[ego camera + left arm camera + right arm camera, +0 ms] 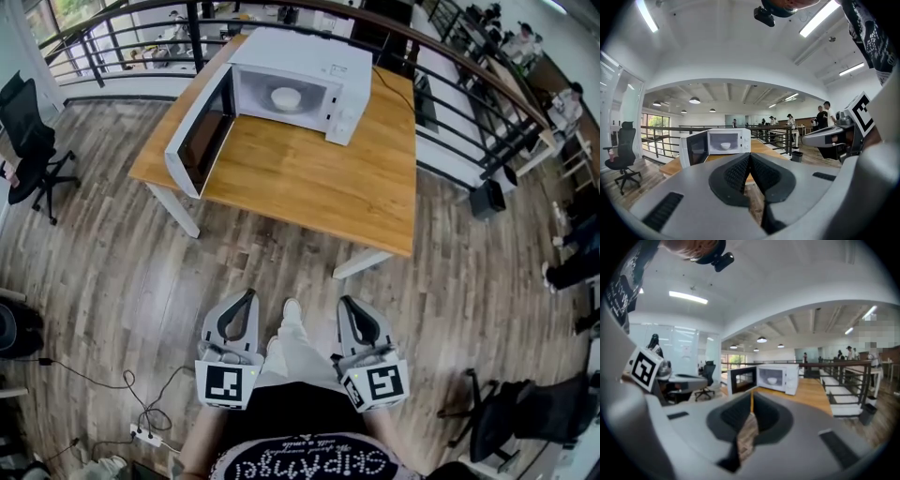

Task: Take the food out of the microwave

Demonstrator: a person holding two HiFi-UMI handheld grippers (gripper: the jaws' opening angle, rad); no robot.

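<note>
As a white bowl [286, 97] sits inside the open-doored microwave [323, 66] on the wooden bench [319, 187], a person [295, 441] stands well back from it, holding the left gripper [246, 300] and right gripper [347, 305] side by side, both sets of fingers [736, 174] clenched together on nothing.

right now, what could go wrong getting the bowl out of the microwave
The open door sticks out at the table's left, so the left tool could clip it. Both tools are shut; the right tool may nudge the bowl deeper if not opened. A floor cable could trip you.
</note>
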